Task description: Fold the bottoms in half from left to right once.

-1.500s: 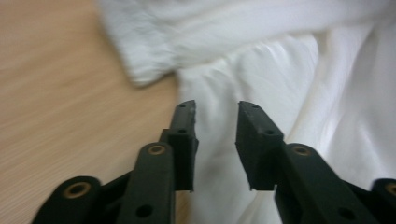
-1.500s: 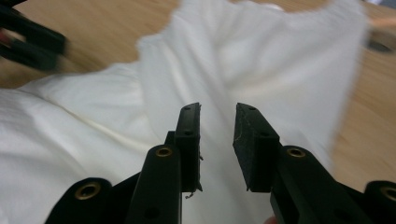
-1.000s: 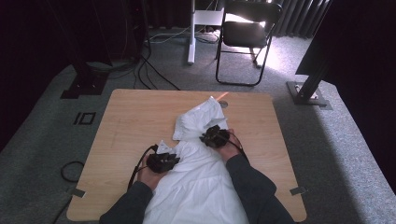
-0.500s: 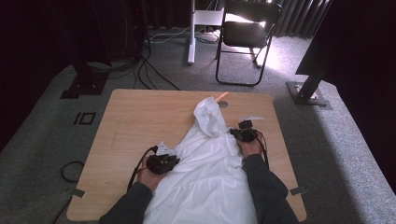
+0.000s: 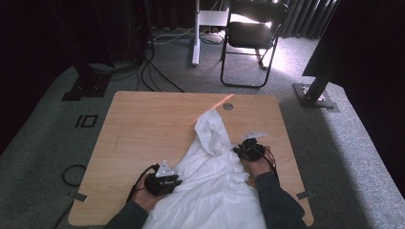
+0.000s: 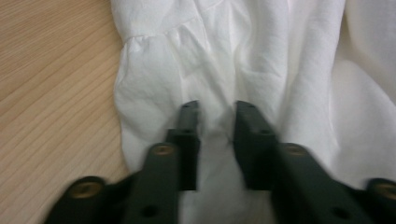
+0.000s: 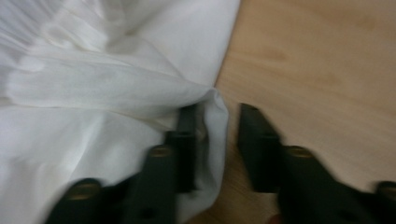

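Observation:
A white garment [image 5: 210,191] lies crumpled on the wooden table [image 5: 143,124], spread from the middle to the near edge. My left gripper [image 5: 163,182] rests on its left hem. In the left gripper view the jaws stand narrowly apart with a bunched fold of the garment [image 6: 215,70] pinched between them, so my left gripper [image 6: 215,126] is shut on it. My right gripper [image 5: 250,149] is at the garment's right edge. In the right gripper view my right gripper [image 7: 219,126] stands slightly open; the garment's edge [image 7: 140,88] hangs against the left jaw and bare table [image 7: 317,70] shows in the gap.
An orange stick [image 5: 212,108] and a round hole [image 5: 228,106] lie at the table's far side. A black folding chair [image 5: 250,38] and stand legs are on the carpet behind the table. Bare wood extends left and far.
My right gripper swept from the garment's middle out to the right, spreading the cloth, then drew slightly nearer the person. The left gripper stayed put on the hem.

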Demonstrator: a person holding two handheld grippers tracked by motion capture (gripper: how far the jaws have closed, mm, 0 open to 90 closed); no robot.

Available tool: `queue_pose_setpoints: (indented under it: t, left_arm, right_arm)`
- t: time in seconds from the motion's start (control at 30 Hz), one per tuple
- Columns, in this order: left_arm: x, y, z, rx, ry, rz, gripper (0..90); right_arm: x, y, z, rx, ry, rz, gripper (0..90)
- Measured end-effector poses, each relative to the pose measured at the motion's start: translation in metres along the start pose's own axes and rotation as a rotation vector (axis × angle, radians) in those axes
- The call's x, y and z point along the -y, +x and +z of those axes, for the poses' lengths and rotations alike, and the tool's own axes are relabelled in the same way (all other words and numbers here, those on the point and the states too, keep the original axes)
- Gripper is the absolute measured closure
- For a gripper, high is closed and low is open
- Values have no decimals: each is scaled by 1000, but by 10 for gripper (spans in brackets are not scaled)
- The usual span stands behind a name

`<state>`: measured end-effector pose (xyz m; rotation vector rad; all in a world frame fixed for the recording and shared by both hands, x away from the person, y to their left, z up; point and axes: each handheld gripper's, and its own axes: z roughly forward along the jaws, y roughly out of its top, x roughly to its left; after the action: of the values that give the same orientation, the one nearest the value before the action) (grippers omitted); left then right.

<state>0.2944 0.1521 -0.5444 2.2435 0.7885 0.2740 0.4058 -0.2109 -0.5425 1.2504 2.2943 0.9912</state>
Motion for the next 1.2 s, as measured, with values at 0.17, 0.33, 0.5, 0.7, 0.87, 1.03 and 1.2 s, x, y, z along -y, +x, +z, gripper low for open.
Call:
queue_pose_setpoints:
  t: [0.17, 0.33, 0.5, 0.7, 0.87, 1.03, 1.2]
  left_arm:
    - [-29, 5, -12, -52, -78, 26, 596]
    - [-56, 11, 8, -71, -97, 40, 590]
    - [-56, 15, 42, -83, -81, 11, 590]
    - [-50, 21, 60, -68, -44, -29, 590]
    - [-49, 21, 60, -63, -40, -42, 603]
    - [-47, 20, 59, -68, -48, -42, 604]
    - [-46, 20, 59, -66, -56, -47, 604]
  right_arm:
    - [-16, 9, -21, -27, -92, -46, 413]
    - [-29, 36, -29, -93, -152, -141, 306]
    - [-34, 62, -17, -143, -122, -243, 234]
    - [-43, 71, 8, -152, -60, -263, 363]
    - [-64, 61, 11, -97, -59, -282, 819]
    - [-117, 26, -6, -2, -164, -226, 897]
    - [-124, 24, -10, -115, -117, -188, 587]
